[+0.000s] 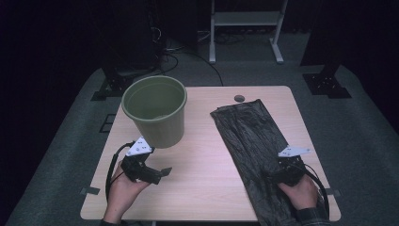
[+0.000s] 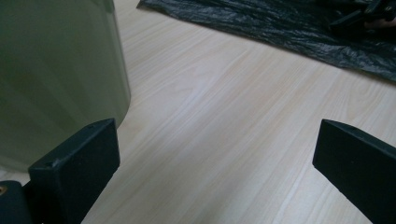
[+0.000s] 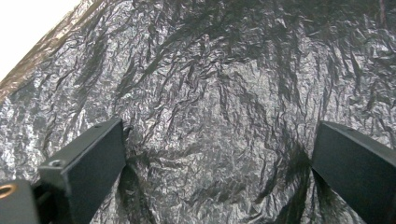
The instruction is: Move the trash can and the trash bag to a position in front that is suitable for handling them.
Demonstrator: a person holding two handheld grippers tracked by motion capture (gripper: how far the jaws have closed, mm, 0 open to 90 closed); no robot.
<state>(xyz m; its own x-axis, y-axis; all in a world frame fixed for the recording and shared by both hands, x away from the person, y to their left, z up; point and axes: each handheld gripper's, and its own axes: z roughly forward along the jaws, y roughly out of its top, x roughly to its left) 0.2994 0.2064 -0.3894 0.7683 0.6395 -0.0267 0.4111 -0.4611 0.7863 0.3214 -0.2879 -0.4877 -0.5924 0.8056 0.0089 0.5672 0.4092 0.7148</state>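
On the right half of the light wooden table (image 1: 202, 160) a crumpled black plastic bag (image 1: 249, 136) lies flat, stretching from near the far edge down to the near edge. The right gripper (image 1: 275, 176) rests over the near part of it; in the right gripper view its two black jaws stand wide apart with the wrinkled, shiny plastic (image 3: 219, 107) spread between and beyond them — nothing is pinched between them. A strip of bare table shows at that view's upper left corner.

The left gripper (image 1: 162, 173) sits low over the wood at the near left, well apart from the bag, just in front of a green bucket (image 1: 156, 110) that stands upright and open-mouthed. Its jaws are also spread wide over bare tabletop — the left gripper view shows the bucket's smooth green wall (image 2: 56, 74) close beside one jaw, and the bag's edge (image 2: 280, 32) farther across the table. A small grey disc (image 1: 239, 98) sits in the table near its far edge, just beyond the bag.
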